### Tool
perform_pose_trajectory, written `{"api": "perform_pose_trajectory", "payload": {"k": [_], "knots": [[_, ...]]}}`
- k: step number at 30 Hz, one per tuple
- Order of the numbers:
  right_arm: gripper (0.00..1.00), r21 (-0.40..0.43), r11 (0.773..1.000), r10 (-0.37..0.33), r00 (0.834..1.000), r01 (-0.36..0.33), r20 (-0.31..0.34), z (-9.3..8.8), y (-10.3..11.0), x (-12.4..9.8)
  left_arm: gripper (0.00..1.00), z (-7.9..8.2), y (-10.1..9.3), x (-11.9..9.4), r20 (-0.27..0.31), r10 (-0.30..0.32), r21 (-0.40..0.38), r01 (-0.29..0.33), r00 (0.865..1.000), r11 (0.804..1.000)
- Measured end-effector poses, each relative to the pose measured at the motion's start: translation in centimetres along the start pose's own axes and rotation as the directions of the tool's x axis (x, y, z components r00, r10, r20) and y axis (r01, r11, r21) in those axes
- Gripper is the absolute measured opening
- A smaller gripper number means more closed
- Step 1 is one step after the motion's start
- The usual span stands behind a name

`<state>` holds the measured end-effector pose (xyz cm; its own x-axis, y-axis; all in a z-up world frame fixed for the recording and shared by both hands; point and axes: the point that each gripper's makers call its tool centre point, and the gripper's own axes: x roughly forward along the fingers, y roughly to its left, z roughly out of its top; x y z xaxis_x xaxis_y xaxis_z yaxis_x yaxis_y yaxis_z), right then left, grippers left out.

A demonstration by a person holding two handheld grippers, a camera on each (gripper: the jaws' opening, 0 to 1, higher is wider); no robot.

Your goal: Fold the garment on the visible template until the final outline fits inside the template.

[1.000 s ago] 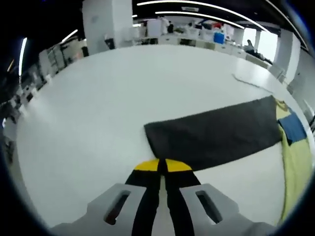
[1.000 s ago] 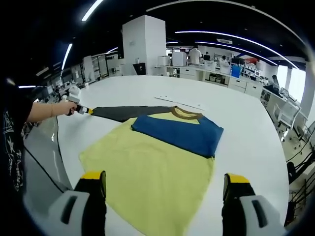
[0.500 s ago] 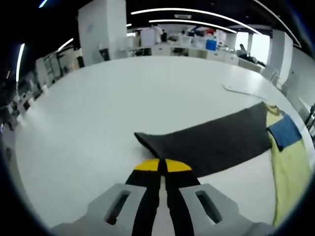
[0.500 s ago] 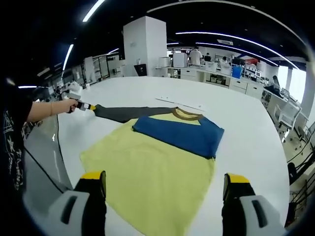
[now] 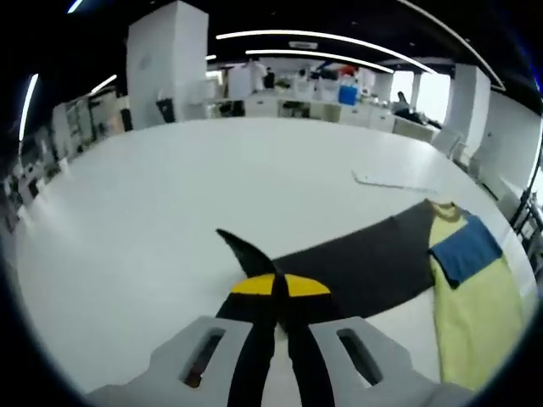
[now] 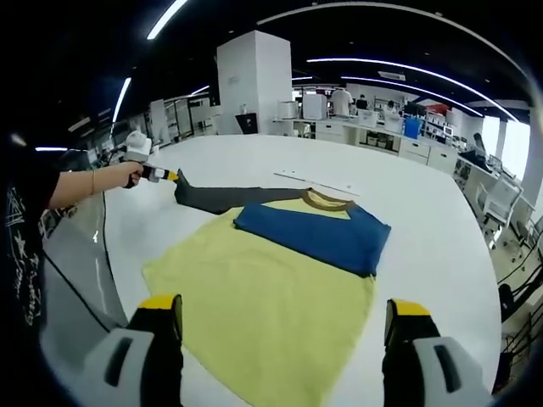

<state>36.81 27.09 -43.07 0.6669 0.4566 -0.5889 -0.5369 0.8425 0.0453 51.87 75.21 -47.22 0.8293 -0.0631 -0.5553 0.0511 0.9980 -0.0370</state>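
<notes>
In the left gripper view, the left gripper has its yellow-tipped jaws pressed together on the cuff end of the dark grey sleeve, which rises in a small peak just ahead of the tips and to their left. The sleeve runs away to the gripper's right across the white worktop and meets the yellow shirt, whose brown collar and folded blue sleeve lie at the right edge of the view. Beyond the sleeve, farther out on the worktop, lies a thin pale strip; what it is cannot be told. An open office with desks and ceiling lights fills the background.

In the right gripper view, the right gripper hangs above the near edge of the worktop with its jaws spread wide, holding nothing. The yellow shirt lies flat directly ahead between the two jaws, hem toward the gripper. Its blue sleeve is folded across the chest, and the brown collar sits just beyond it. The dark grey sleeve stretches out to the gripper's far left, its end lifted off the worktop where the left gripper pinches it. A person's hand holds that gripper, the forearm reaching in from the left edge beside a dark printed garment. The pale strip lies beyond the collar.
</notes>
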Motion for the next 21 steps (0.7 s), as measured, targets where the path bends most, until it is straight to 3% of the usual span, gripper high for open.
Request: {"api": "perform_pose_trajectory", "payload": {"k": [11, 21], "knots": [[1.0, 0.005, 1.0, -0.009, 1.0, 0.009, 0.016, 0.0, -0.1, -0.4, 0.0, 2.7, -5.6, 0.2, 0.039, -0.086, -0.005, 0.086, 0.996, 0.996], [1.0, 0.023, 1.0, -0.007, 1.0, 0.006, 0.02, -0.5, -0.1, -0.5, 0.0, 4.8, -8.6, 0.7, 0.071, -0.143, -0.033, 0.145, 0.987, 0.989]]}}
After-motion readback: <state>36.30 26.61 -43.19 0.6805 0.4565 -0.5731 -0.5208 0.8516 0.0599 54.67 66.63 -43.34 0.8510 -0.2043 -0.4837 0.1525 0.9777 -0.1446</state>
